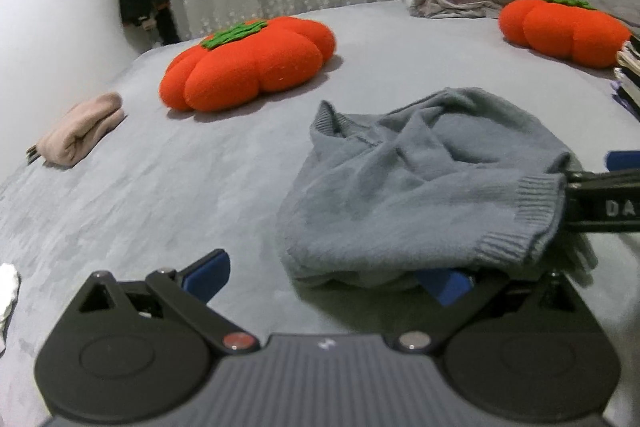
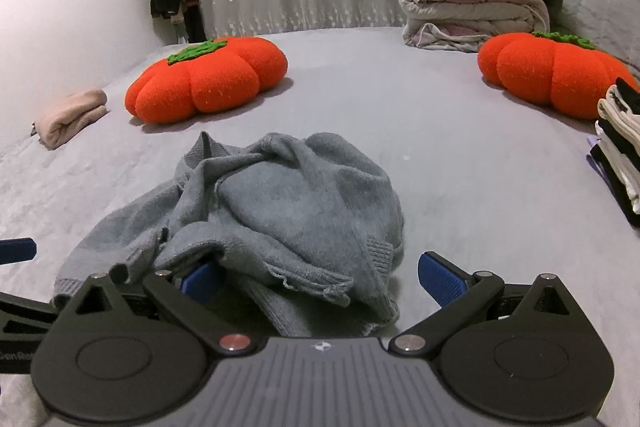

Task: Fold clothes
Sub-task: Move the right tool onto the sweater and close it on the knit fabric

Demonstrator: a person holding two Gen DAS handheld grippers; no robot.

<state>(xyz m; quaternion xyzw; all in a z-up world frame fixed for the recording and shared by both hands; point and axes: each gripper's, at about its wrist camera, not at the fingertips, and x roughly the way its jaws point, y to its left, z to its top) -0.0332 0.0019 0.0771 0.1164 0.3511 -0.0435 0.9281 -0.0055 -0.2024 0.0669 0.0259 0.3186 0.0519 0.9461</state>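
A crumpled grey-blue knit sweater [image 1: 420, 183] [image 2: 288, 203] lies in a heap on the grey bed sheet [image 1: 160, 187] [image 2: 480, 187]. My left gripper [image 1: 324, 279] is open at the heap's near left edge. Its right blue fingertip [image 1: 444, 285] is tucked under the sweater's edge, while the left fingertip [image 1: 206, 277] is over bare sheet. My right gripper [image 2: 320, 281] is also open, straddling the sweater's near hem. Its left fingertip [image 2: 200, 281] is partly covered by knit and its right fingertip [image 2: 440, 279] is free. Each gripper shows at the edge of the other's view.
Two orange pumpkin cushions [image 2: 208, 79] [image 2: 556, 71] sit farther back on the bed. A folded pink garment [image 2: 70, 117] lies far left. Folded bedding with a purple pillow [image 2: 476, 3] is at the back, and a stack of folded clothes [image 2: 620, 147] is at the right edge.
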